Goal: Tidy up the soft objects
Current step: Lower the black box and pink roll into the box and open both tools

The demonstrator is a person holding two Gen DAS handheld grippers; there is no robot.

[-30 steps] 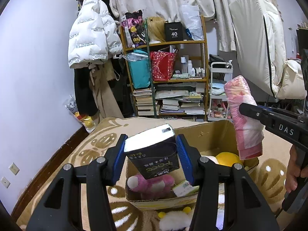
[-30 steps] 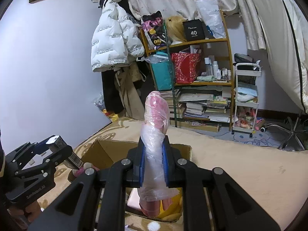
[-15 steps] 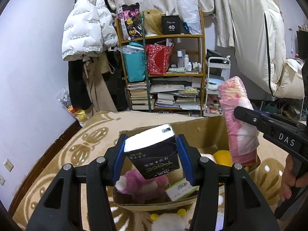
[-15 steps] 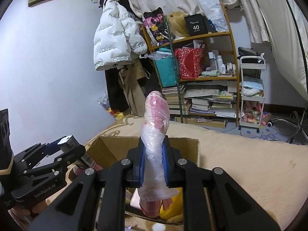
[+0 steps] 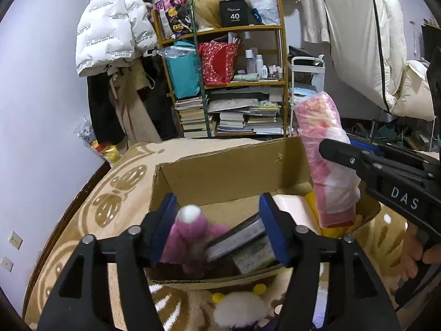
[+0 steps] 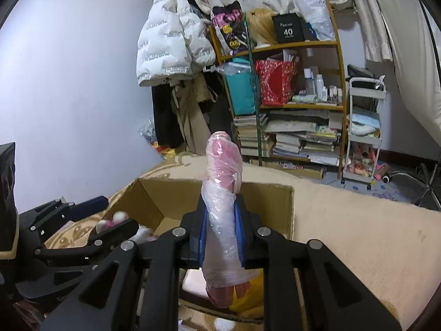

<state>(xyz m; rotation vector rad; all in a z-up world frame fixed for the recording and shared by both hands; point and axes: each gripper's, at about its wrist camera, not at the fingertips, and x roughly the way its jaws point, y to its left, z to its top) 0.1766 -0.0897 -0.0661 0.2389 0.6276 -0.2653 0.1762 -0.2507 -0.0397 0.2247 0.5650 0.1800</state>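
Left gripper (image 5: 217, 227): the blue-padded fingers are held wide apart over the near end of the cardboard box (image 5: 220, 176); nothing is gripped between them.
Tissue pack (image 5: 242, 241): a dark pack with a grey-white end is seen lying tilted inside the box, just inside the right finger and not clamped by it.
Pink plush toy (image 5: 190, 234): it is lodged in the box between the fingers, nearer the left one, with its white tip pointed upward.
White fluffy toy (image 5: 239, 307): it is found below the fingers, outside the near wall of the box, on the patterned beige bed cover (image 5: 121, 182).
Right gripper (image 6: 222, 231): the fingers are closed on a pink roll wrapped in clear plastic (image 6: 223, 207), which is held upright.
Roll position: its lower end is hung over the right end of the box, above a yellow soft item (image 6: 248, 298) and a pale pink one (image 6: 194, 282).
Beyond the fingers: a wooden shelf (image 5: 228, 82) stacked with books and bags is seen against the far wall, with a white puffer jacket (image 5: 110, 27) hung to its left.
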